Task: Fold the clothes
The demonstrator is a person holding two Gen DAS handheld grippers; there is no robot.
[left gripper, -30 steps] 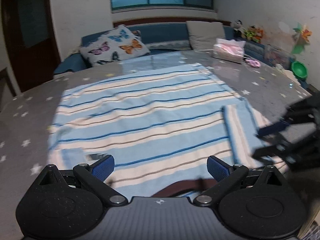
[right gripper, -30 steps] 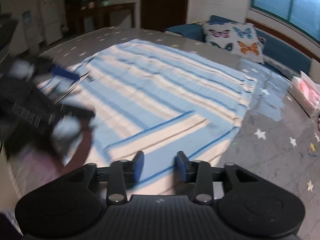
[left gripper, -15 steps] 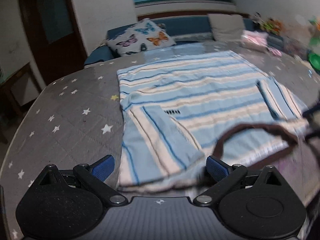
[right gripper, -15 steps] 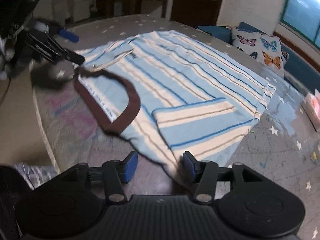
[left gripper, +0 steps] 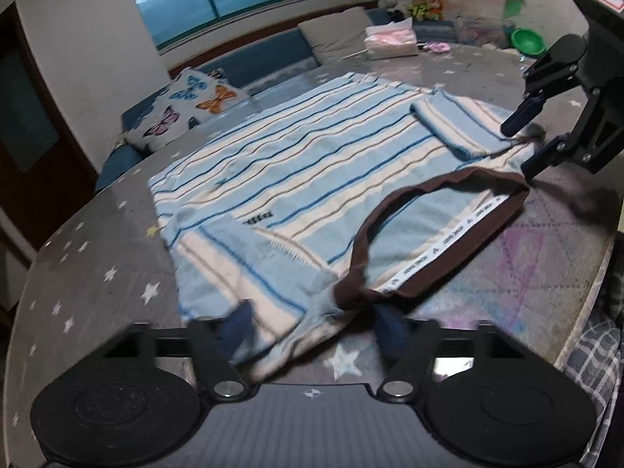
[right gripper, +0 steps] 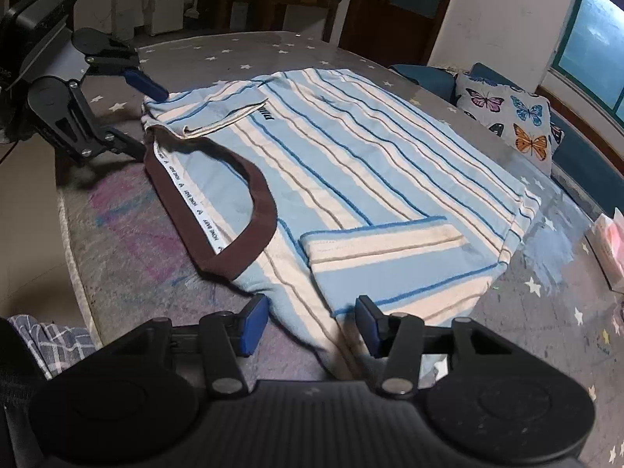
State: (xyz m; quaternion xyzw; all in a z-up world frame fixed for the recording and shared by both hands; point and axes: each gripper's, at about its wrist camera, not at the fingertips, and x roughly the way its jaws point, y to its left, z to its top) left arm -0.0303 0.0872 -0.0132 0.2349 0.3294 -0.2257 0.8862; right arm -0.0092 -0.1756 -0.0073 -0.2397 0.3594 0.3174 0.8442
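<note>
A blue and cream striped shirt (left gripper: 312, 156) (right gripper: 351, 156) lies flat on the grey star-printed table (left gripper: 97, 273), brown collar (left gripper: 440, 269) (right gripper: 257, 195) toward me. Both sleeves (left gripper: 456, 124) (right gripper: 390, 265) are folded in over the body. My left gripper (left gripper: 314, 327) (right gripper: 146, 123) straddles the shoulder left of the collar; its jaws are closing with cloth between them, not visibly pinched. My right gripper (right gripper: 311, 323) (left gripper: 526, 142) stands open around the other shoulder's edge.
A butterfly pillow (left gripper: 187, 113) (right gripper: 511, 117) lies on the blue bench past the table. A pink tissue box (left gripper: 390, 41) and a green bowl (left gripper: 528, 41) sit at the far side. The table's near edge (right gripper: 78, 273) borders plaid fabric (right gripper: 50, 343).
Both grippers drew back from over the shirt to its collar end, one at each shoulder. The left jaws have narrowed around the shoulder cloth. The right jaws stand slightly wider than a second ago.
</note>
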